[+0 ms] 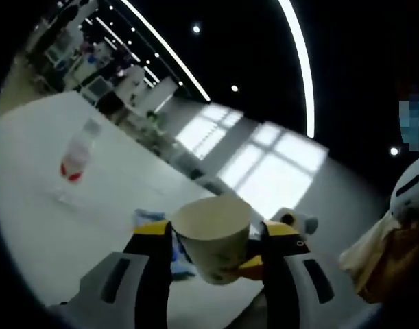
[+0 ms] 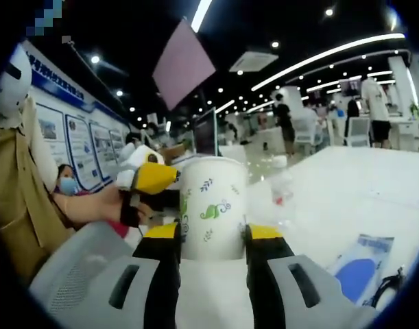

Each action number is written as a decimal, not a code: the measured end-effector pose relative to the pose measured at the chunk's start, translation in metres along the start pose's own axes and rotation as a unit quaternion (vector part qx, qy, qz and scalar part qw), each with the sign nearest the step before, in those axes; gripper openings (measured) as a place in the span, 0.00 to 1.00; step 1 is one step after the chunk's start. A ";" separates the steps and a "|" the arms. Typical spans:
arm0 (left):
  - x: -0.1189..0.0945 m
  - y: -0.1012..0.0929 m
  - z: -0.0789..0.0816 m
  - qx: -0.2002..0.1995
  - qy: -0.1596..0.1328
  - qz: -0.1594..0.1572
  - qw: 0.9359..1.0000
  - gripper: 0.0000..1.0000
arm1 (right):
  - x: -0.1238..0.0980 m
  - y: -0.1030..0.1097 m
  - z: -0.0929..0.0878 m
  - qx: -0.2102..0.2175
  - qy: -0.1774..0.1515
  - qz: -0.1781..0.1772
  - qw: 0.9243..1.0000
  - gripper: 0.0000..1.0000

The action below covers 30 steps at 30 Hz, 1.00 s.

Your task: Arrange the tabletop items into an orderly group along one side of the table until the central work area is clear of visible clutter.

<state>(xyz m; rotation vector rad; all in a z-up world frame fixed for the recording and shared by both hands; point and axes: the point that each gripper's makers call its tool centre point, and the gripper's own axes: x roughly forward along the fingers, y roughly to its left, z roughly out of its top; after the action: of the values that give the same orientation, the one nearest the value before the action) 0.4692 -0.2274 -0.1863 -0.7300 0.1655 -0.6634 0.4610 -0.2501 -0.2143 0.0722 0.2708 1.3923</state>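
jaws tight against paper cup (image 2: pixel 212 209)

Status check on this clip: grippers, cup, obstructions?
Left hand-held gripper shut on paper cup. Right hand-held gripper shut on the same cup. Bottle and blue packet remain on table.

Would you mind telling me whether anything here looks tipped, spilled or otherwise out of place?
The paper cup sits tilted between the left gripper jaws, while the right gripper has a paper cup upright. No spill shows on the table.
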 end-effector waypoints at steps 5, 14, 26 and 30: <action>-0.001 0.004 -0.001 -0.003 0.005 0.008 1.000 0.43 | 0.001 0.001 -0.001 -0.005 0.002 0.001 1.000 0.36; -0.001 0.002 -0.002 0.033 0.011 0.009 0.999 0.41 | 0.001 0.000 -0.003 -0.022 0.006 -0.002 1.000 0.37; 0.005 -0.004 -0.004 0.157 0.049 0.014 0.986 0.39 | 0.001 -0.008 -0.016 -0.042 0.037 -0.023 0.998 0.39; 0.009 -0.002 0.003 0.196 0.052 0.026 0.979 0.39 | -0.003 -0.020 -0.034 0.001 0.075 -0.041 0.996 0.60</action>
<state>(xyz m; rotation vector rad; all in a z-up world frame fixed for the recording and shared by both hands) 0.4763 -0.2320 -0.1817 -0.3115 0.1434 -0.6605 0.4718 -0.2607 -0.2506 -0.0406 0.3956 1.3181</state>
